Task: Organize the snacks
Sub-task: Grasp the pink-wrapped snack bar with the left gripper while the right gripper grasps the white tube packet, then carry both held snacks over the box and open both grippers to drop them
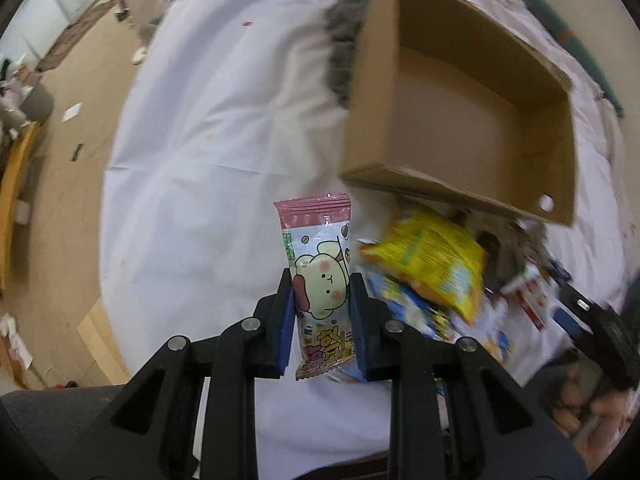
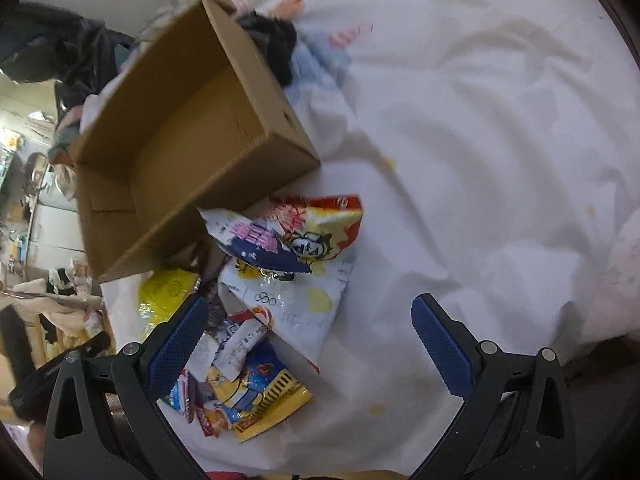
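Left gripper: pinched on the pink snack bar; to be carried over the empty cardboard box before release.
Right gripper: held spread above the snack pile.

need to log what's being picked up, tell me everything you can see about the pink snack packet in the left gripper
The pink snack packet is a slim, glossy plastic sachet with a pink crimped seal on its far end and a cartoon animal face with rosy cheeks on a pale front; red and yellow lettering sits near its lower end. It looks sealed and undamaged. It stands lengthwise along the fingers, clamped at mid-length between the blue pads of the left gripper, which is shut on it. It appears lifted off the white sheet, touching only the pads.
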Demonstrator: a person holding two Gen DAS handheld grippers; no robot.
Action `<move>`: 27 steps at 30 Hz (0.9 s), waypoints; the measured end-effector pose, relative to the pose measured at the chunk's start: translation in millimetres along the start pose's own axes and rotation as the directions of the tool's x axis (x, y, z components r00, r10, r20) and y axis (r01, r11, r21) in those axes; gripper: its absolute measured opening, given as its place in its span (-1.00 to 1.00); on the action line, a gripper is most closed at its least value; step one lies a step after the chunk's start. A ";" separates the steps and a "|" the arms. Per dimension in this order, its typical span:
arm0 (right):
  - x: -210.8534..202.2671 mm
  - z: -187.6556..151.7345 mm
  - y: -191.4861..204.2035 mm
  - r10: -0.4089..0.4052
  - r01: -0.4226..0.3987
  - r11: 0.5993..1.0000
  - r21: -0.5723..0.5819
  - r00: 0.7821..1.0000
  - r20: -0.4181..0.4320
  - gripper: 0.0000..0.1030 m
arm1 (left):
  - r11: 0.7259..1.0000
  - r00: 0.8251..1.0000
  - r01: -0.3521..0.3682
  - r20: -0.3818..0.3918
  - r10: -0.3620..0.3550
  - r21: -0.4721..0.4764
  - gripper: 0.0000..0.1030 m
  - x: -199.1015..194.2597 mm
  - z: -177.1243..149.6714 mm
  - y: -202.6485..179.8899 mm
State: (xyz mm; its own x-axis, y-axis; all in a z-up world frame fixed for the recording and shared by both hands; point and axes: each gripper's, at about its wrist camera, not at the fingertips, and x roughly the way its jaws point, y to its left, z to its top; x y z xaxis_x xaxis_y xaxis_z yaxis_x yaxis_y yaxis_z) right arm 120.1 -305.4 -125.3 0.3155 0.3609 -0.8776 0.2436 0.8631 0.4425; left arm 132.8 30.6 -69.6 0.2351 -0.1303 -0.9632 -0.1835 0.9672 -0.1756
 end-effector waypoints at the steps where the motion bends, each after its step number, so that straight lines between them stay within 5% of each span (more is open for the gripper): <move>1: 2.2 0.8 2.6 -0.013 0.013 1.000 -0.008 1.000 0.006 0.93 | 1.000 1.000 0.018 0.006 -0.018 0.010 -0.59 0.4 -2.6 -3.8; 4: -8.4 2.0 15.1 -0.145 0.155 0.984 -0.089 0.983 0.110 0.88 | 0.999 0.999 0.027 0.043 -0.028 0.036 -0.59 -0.1 0.1 -5.5; 9: -25.4 -5.4 29.3 -0.123 0.152 0.973 -0.173 0.978 0.169 0.88 | 0.998 0.996 0.046 0.079 -0.049 0.030 -0.59 -2.0 7.9 9.9; 14: -15.6 -0.4 68.1 -0.187 0.260 0.877 -0.403 0.959 0.214 0.81 | 0.996 0.994 0.087 0.067 -0.088 0.017 -0.59 -1.2 12.1 4.1; 21: 13.9 10.5 77.9 -0.188 0.222 0.829 -0.514 0.975 0.118 -0.23 | 0.995 0.990 0.103 0.092 -0.103 0.012 -0.59 -4.4 12.5 3.0; 27: 3.0 2.4 80.6 -0.169 0.223 0.807 -0.546 0.974 0.147 -0.61 | 0.993 0.989 0.114 0.100 -0.111 -0.019 -0.59 -6.9 14.2 10.3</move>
State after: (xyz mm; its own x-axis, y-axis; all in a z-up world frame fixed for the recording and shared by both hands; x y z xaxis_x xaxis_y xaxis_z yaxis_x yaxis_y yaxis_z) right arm 142.9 -235.6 -91.7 0.4014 0.1534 -0.9030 -0.2341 0.9703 0.0608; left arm 142.8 44.5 -62.0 0.3487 -0.2147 -0.9123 -0.1740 0.9417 -0.2881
